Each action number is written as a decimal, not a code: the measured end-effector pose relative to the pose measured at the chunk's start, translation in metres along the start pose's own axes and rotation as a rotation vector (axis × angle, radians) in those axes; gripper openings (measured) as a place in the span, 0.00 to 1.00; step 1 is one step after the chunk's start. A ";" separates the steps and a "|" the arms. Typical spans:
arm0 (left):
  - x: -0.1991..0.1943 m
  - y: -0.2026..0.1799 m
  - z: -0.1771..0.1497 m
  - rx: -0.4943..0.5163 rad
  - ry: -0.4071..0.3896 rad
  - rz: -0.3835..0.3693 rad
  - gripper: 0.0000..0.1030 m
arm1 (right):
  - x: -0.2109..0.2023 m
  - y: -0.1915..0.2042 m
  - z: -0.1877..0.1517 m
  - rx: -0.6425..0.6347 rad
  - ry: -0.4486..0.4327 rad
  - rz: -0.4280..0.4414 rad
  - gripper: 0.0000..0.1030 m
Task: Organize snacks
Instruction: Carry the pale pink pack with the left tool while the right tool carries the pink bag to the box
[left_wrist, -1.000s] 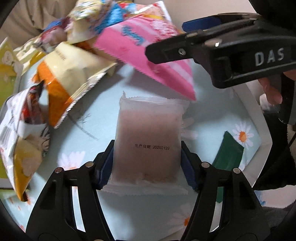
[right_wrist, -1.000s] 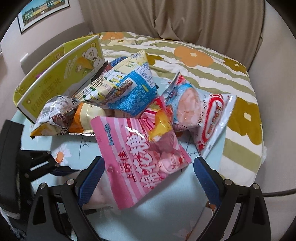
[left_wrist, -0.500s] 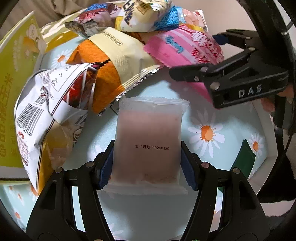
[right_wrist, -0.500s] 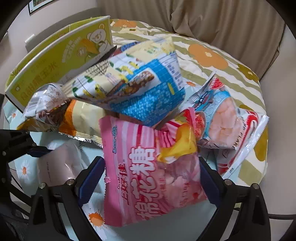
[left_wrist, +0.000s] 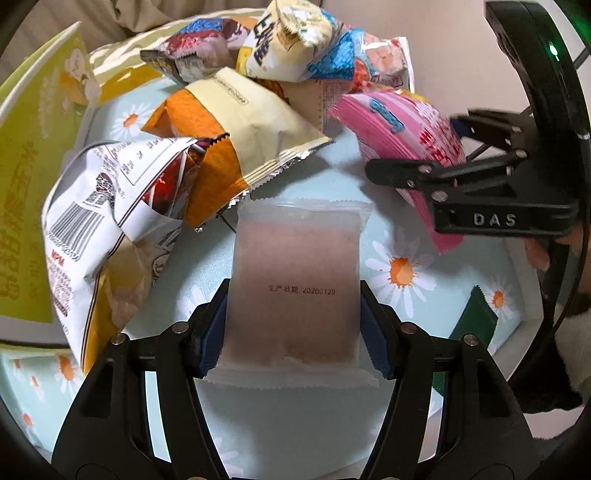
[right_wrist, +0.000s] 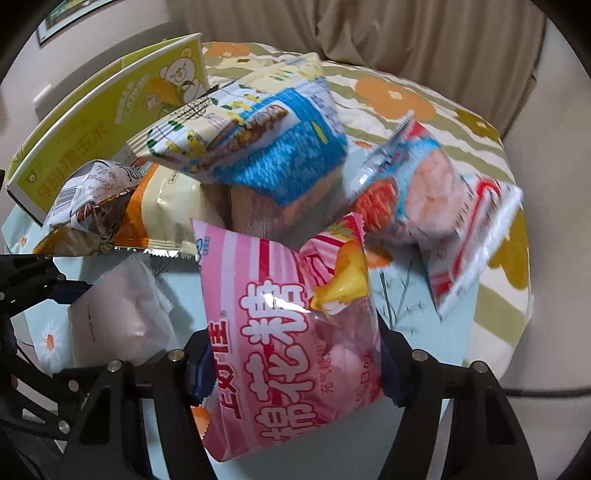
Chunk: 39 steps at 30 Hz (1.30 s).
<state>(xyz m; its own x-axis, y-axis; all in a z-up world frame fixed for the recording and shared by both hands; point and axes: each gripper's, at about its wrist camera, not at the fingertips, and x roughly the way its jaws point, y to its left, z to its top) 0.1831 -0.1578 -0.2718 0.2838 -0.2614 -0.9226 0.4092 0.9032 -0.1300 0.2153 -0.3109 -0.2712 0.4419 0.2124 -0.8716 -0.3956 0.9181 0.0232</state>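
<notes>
While the yellow box (left_wrist: 26, 206) stands along the table's (left_wrist: 280, 435) left edge, a white bag (left_wrist: 107, 236) and an orange bag (left_wrist: 221, 147) lie just right of it. Nearer, the left gripper (left_wrist: 293, 332) clamps a frosted pouch (left_wrist: 295, 280) between its blue pads (left_wrist: 212, 339), above the daisy cloth. Behind, a blue bag (right_wrist: 258, 136) tops the heap. Right of the pouch, the right gripper (right_wrist: 295, 365) is closing on the pink bag (right_wrist: 291, 317), which sits between its fingers with both pads against its sides. Farthest right lies a red-and-white bag (right_wrist: 461, 221), and at the near right edge a green packet (left_wrist: 472, 321).
</notes>
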 end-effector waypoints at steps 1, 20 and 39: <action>-0.002 0.000 0.000 -0.002 -0.004 -0.001 0.58 | -0.004 -0.001 -0.003 0.019 -0.002 0.001 0.63; -0.153 -0.015 -0.028 -0.117 -0.264 0.007 0.58 | -0.127 0.030 0.002 0.049 -0.185 -0.002 0.63; -0.265 0.165 -0.032 -0.321 -0.450 0.198 0.58 | -0.179 0.163 0.121 0.018 -0.362 0.160 0.63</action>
<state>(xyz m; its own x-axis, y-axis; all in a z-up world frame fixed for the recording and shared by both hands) 0.1474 0.0714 -0.0607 0.6967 -0.1330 -0.7049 0.0477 0.9891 -0.1395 0.1691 -0.1584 -0.0524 0.6324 0.4546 -0.6273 -0.4697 0.8689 0.1561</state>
